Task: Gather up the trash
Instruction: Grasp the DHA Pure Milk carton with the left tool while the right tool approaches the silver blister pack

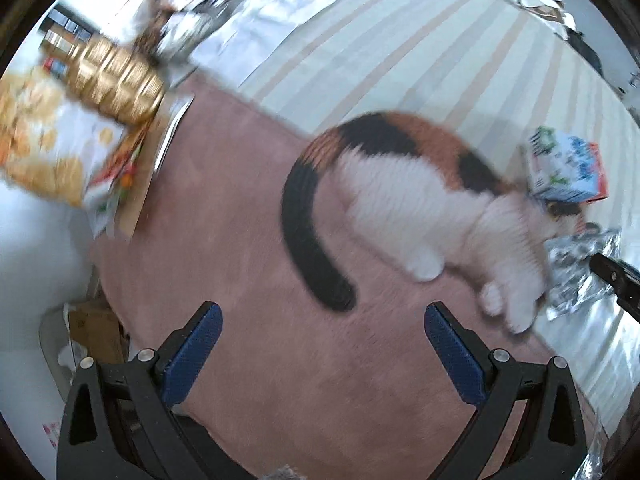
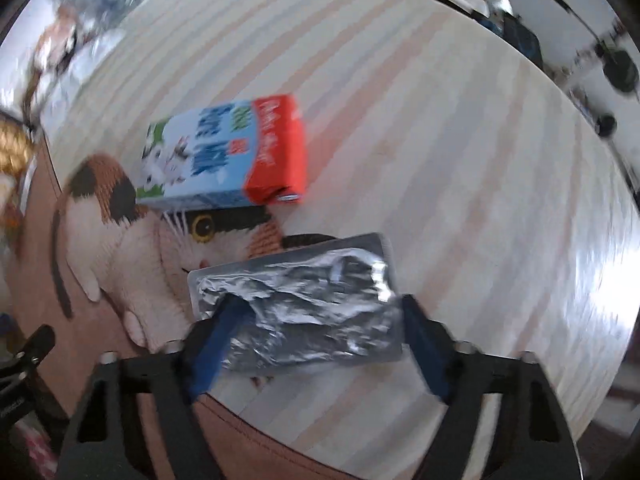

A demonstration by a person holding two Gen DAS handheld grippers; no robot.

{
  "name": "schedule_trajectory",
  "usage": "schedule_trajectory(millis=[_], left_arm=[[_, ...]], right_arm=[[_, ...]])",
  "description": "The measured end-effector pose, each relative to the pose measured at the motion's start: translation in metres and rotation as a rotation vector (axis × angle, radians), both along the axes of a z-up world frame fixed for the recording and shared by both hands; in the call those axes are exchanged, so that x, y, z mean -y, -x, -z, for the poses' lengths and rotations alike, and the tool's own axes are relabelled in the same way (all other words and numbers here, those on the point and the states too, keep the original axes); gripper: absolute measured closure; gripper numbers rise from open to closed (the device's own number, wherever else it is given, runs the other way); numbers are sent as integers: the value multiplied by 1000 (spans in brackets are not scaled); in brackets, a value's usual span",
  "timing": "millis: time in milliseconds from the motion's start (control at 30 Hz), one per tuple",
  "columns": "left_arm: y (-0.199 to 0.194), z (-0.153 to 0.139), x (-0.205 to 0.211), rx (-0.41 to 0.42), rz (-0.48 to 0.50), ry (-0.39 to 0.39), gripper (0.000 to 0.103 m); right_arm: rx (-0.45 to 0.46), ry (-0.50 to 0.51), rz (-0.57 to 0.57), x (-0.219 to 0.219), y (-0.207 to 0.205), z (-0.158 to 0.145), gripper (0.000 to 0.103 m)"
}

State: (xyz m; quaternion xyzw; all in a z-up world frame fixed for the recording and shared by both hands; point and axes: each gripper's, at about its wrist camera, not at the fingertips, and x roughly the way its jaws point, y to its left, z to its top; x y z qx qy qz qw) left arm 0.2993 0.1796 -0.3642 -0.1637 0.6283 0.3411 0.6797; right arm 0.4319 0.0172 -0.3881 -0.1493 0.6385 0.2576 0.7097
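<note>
Right gripper [image 2: 316, 336] straddles the crumpled foil wrapper [image 2: 296, 312], fingers wide at its two ends; grip unclear through blur. Left gripper [image 1: 320, 344] hangs open, empty, above the pink rug [image 1: 240, 208]. Calico cat [image 1: 420, 200] noses the wrapper, milk carton [image 2: 228, 156] just beyond, so likely a careful approach.

this is somebody's home, a lived-in room seen from floor level. a calico cat [image 1: 404, 200] stands on a soft pinkish-brown rug [image 1: 248, 248] laid over pale striped flooring [image 2: 460, 160], its face close to the right camera. household packaging lies about: a blue and red milk carton [image 2: 228, 156] on its side on the floor, a crumpled foil pouch [image 2: 300, 312], a snack bag printed with crackers [image 1: 48, 152] and a ribbed golden bottle [image 1: 116, 80] at the rug's edge. more clutter sits blurred along the far wall.
</note>
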Motion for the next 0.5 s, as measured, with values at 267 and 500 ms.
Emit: schedule_trajectory(millis=[267, 500], left_arm=[[-55, -15, 23, 11, 149, -65, 0], [-55, -13, 37, 2, 180, -87, 0]], right_arm=[[-137, -216, 161, 72, -22, -17, 89], [-18, -208, 245, 137, -28, -58, 94]])
